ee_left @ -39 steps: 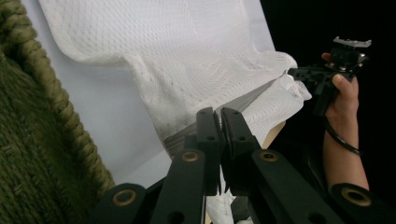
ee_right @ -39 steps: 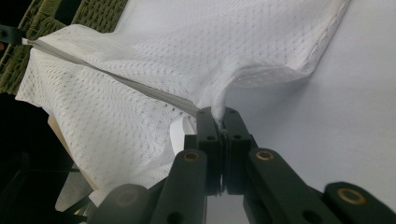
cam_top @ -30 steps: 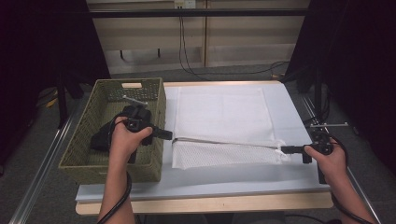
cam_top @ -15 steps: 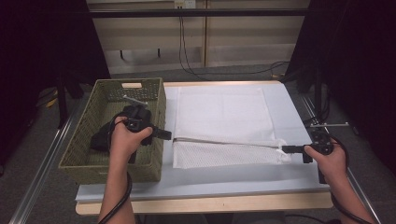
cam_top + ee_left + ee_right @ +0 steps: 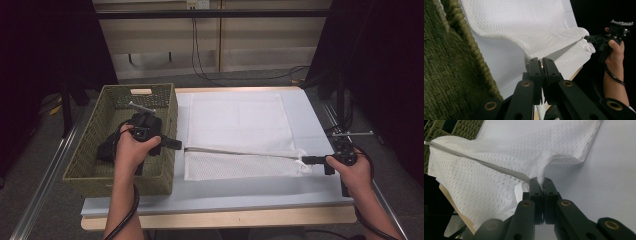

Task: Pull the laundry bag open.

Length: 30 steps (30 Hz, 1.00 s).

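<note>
A white mesh cloth (image 5: 235,122) lies spread on the white table top, its near part folded over along a taut edge. My left gripper (image 5: 179,145) is shut on the cloth's left end of that fold, just beside the basket. My right gripper (image 5: 306,160) is shut on the right end. The fold line stretches straight between the two grippers, slightly above the table. In the left gripper view the cloth (image 5: 529,30) runs from my shut left gripper (image 5: 541,61) toward the other hand. In the right gripper view the cloth (image 5: 506,152) bunches into my shut right gripper (image 5: 541,181).
A green woven basket (image 5: 165,107) stands at the table's left side, holding a dark object and a small metal piece. The table's wooden front edge (image 5: 220,217) runs below the cloth. Metal rails flank the table on both sides; cables hang at the back wall.
</note>
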Tool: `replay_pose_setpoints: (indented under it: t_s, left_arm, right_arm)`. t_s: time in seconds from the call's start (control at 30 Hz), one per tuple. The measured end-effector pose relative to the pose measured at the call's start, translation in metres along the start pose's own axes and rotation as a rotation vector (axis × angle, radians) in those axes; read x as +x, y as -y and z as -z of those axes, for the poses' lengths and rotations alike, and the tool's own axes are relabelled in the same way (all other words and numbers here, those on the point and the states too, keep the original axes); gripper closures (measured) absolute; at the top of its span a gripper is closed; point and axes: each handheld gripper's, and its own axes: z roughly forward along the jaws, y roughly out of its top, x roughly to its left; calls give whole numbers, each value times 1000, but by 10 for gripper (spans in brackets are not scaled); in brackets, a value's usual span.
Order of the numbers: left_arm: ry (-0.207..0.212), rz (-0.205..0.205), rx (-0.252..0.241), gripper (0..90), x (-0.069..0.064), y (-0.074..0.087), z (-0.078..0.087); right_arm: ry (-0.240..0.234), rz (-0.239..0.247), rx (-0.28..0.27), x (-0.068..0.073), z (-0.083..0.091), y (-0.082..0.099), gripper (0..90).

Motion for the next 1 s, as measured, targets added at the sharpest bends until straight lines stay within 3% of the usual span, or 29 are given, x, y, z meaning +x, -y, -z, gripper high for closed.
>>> replay_pose_setpoints:
  t_s: [0.1,0.27,0.5,0.53,0.63,0.87,1.0]
  left_arm:
    - [-31,-7,-9,868,0,0,2]
    - [-5,2,-9,868,0,1,3]
    - [-22,9,0,868,-2,1,3]
    - [-26,-6,-8,868,-1,1,4]
    - [-26,8,-20,868,-1,1,5]
    - [-19,7,-1,868,-1,1,4]
    - [-32,-15,21,867,-3,1,1]
  right_arm:
    - [10,6,-2,-1,1,0,895]
    - [8,-5,-5,-2,2,0,895]
    - [-3,-5,5,-3,2,0,894]
    - [-12,-6,8,-3,2,0,895]
    - [-8,-7,3,-2,3,0,895]
    - [-6,1,3,-2,4,0,894]
    - [-16,-3,14,-4,5,1,894]
